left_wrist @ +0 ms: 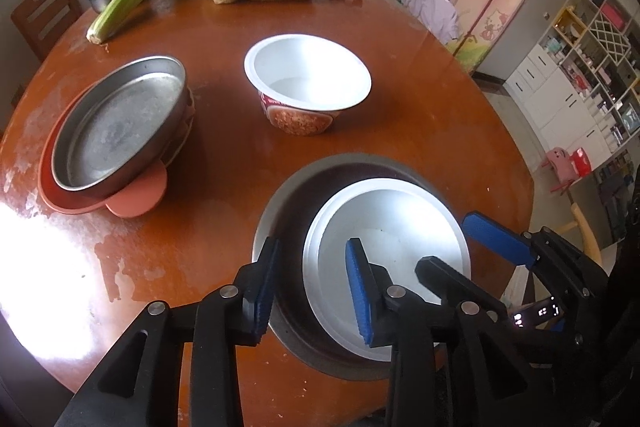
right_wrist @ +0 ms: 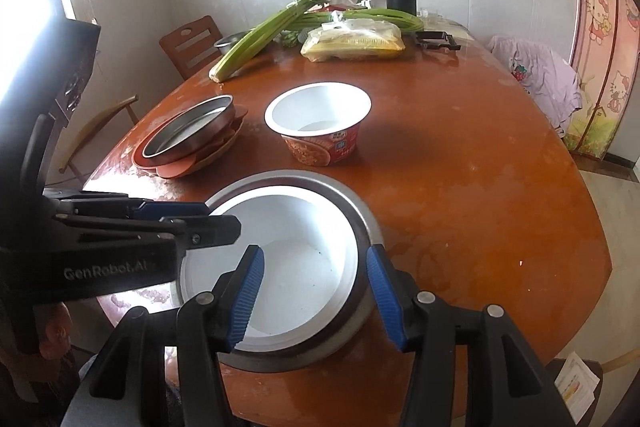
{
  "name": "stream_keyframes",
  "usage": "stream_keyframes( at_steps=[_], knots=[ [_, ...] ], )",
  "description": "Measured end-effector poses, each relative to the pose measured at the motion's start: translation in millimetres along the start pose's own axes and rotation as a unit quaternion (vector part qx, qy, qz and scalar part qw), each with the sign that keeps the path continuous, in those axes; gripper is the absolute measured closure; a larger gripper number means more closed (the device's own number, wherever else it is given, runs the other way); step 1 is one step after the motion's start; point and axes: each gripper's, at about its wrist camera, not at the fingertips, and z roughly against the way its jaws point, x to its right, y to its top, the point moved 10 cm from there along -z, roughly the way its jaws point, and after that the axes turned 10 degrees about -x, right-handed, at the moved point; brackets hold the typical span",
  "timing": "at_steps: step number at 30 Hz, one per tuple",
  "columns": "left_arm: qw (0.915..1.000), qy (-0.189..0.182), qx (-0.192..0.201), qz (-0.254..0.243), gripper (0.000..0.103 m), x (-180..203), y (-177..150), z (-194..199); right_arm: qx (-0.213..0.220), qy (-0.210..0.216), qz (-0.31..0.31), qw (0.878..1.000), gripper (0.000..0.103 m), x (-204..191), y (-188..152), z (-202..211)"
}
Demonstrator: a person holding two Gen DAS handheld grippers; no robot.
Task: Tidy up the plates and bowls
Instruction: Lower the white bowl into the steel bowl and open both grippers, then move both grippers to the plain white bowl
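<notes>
Round reddish-brown wooden table [right_wrist: 460, 195] carries a white paper bowl [right_wrist: 304, 267] nested inside a wide steel basin [right_wrist: 360, 211] at its near edge; left gripper [left_wrist: 312, 283] and right gripper [right_wrist: 316, 291] both gape around them, gripping nothing

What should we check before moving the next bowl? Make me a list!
1. White bowl nested in the metal bowl: ok, it sits inside, a bit off-center.
2. Left gripper free: ok, the jaws are open and hold nothing; one finger is over the white bowl.
3. Right gripper free: ok, the jaws are open on both sides of the white bowl's near rim, gripping nothing.
4. Noodle cup ready to stack: ok, upright, looks empty, standing alone.
5. Path to the cup: ok, bare table between the cup and the metal bowl.
6. Metal pan stack steady: cannot tell, it sits tilted on the orange plates.
</notes>
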Motion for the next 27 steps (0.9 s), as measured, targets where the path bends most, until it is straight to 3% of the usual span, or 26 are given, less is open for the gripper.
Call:
stream_keyframes(
  at_steps=[3,27],
  knots=[
    [1.0000,0.005,0.006,0.000,0.058,-1.1,1.4,4.9,0.003,0.001,-0.002,1.000,0.048,3.3,0.7,2.8],
    [0.9956,0.021,0.087,-0.028,0.054,12.1,35.5,64.6,0.078,-0.002,-0.038,0.996,0.037,28.4,30.2,55.2]
  ],
)
